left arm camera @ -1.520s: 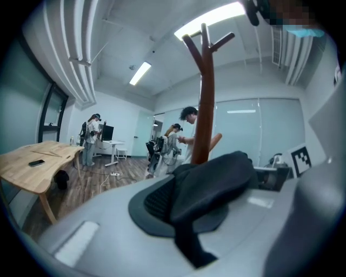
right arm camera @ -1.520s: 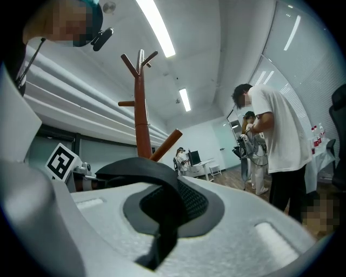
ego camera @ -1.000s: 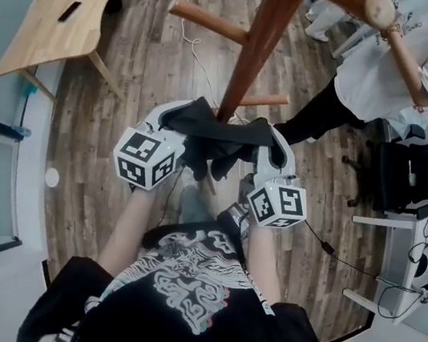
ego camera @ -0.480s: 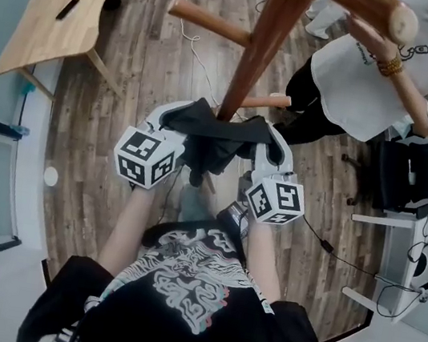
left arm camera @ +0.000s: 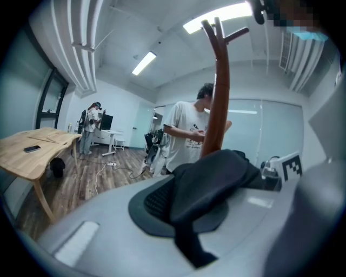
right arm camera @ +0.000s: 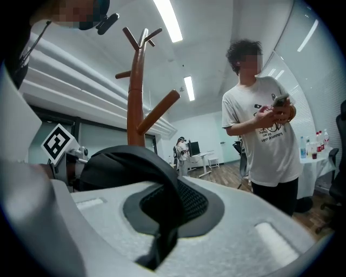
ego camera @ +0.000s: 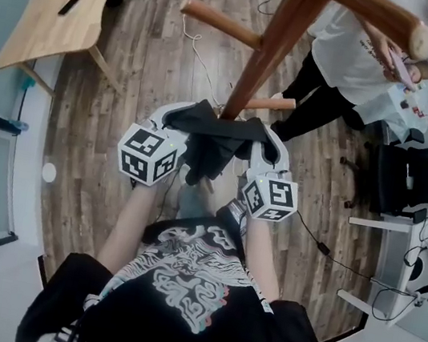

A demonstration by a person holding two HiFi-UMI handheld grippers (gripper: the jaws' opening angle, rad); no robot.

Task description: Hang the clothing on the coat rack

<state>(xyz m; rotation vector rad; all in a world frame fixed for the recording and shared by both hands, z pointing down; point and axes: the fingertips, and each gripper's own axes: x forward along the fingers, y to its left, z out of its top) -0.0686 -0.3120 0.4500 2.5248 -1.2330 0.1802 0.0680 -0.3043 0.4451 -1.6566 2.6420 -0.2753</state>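
A black garment (ego camera: 215, 140) is stretched between my two grippers, right in front of the brown wooden coat rack's pole (ego camera: 271, 46). My left gripper (ego camera: 181, 117) is shut on its left end, and the cloth (left arm camera: 211, 178) bulges out of the closed jaws (left arm camera: 189, 216). My right gripper (ego camera: 263, 132) is shut on the right end, where the fabric (right arm camera: 130, 167) is pinched in the same way (right arm camera: 162, 216). The rack's pegs (ego camera: 222, 23) stick out above the garment, which touches none of them. The rack also rises behind the cloth in both gripper views (left arm camera: 219, 97) (right arm camera: 135, 97).
A person in a white T-shirt (ego camera: 354, 60) stands just right of the rack, looking at a phone (right arm camera: 278, 101). A wooden table (ego camera: 63, 3) is at the far left. A black office chair (ego camera: 416, 180) and a white desk (ego camera: 394, 261) are at the right. A cable (ego camera: 191, 40) lies on the floor.
My right gripper has sunk a little with the garment, while the left has stayed put. The bystander has shifted toward the upper right of the head view.
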